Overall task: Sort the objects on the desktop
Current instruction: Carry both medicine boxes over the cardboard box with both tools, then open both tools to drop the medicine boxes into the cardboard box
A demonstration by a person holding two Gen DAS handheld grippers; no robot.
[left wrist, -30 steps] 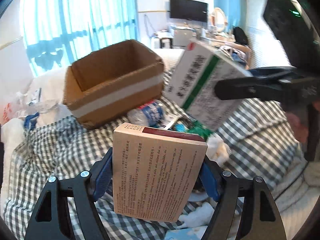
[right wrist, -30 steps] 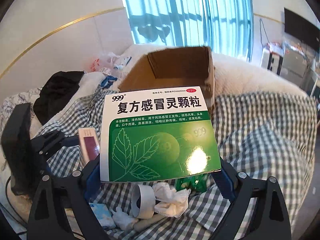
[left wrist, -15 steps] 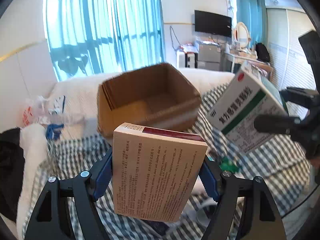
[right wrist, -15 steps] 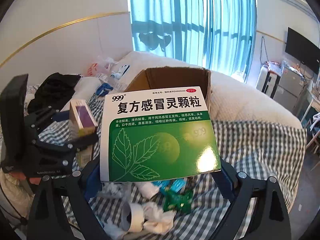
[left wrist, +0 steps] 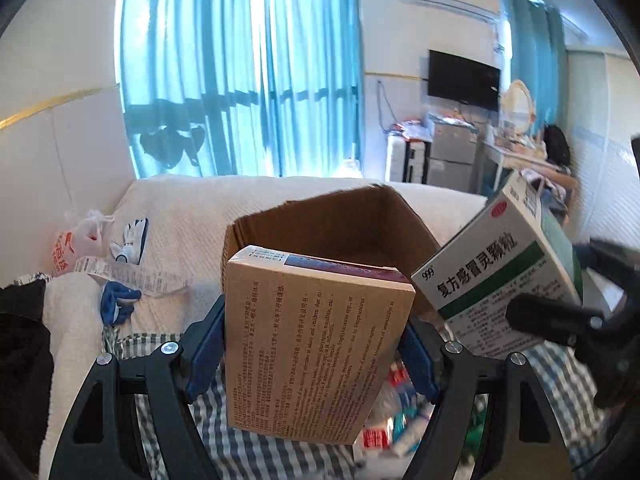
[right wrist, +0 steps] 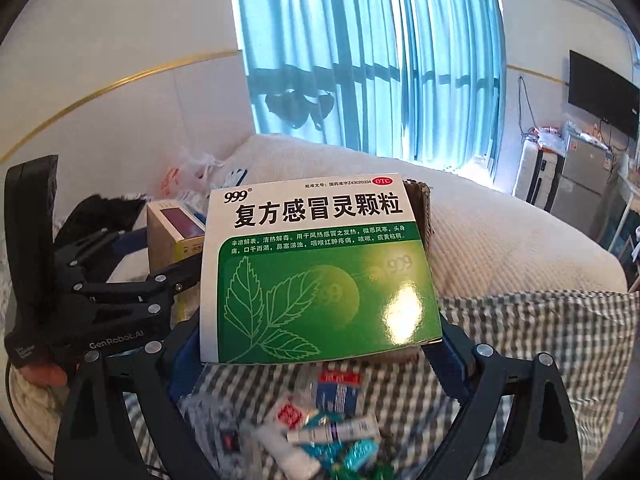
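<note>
My left gripper (left wrist: pixel 312 356) is shut on a tan medicine box (left wrist: pixel 316 340) with a dark red top, its blue pads (left wrist: pixel 204 348) pressing both sides. Behind it stands an open cardboard box (left wrist: pixel 340 224) on the bed. My right gripper (right wrist: pixel 320 356) is shut on a larger green and white medicine box (right wrist: pixel 320 268), seen at the right of the left wrist view (left wrist: pixel 496 276). In the right wrist view the left gripper (right wrist: pixel 160 280) and its tan box (right wrist: pixel 172 236) are at the left. Both held boxes hang close to the cardboard box, whose corner (right wrist: pixel 420 196) peeks out behind the green one.
Small packets, tubes and sachets (right wrist: pixel 328 420) lie on a checked cloth (right wrist: pixel 540 332) below the grippers. A plastic bag (left wrist: pixel 76 240), a receipt strip (left wrist: pixel 132 276) and a blue and white glove (left wrist: pixel 132 236) sit at the left on the white bedding. Dark clothing (left wrist: pixel 20 344) lies far left.
Both grippers rose and moved toward the cardboard box with their medicine boxes. The box now stands directly behind the tan one, and the clutter has dropped lower in view.
</note>
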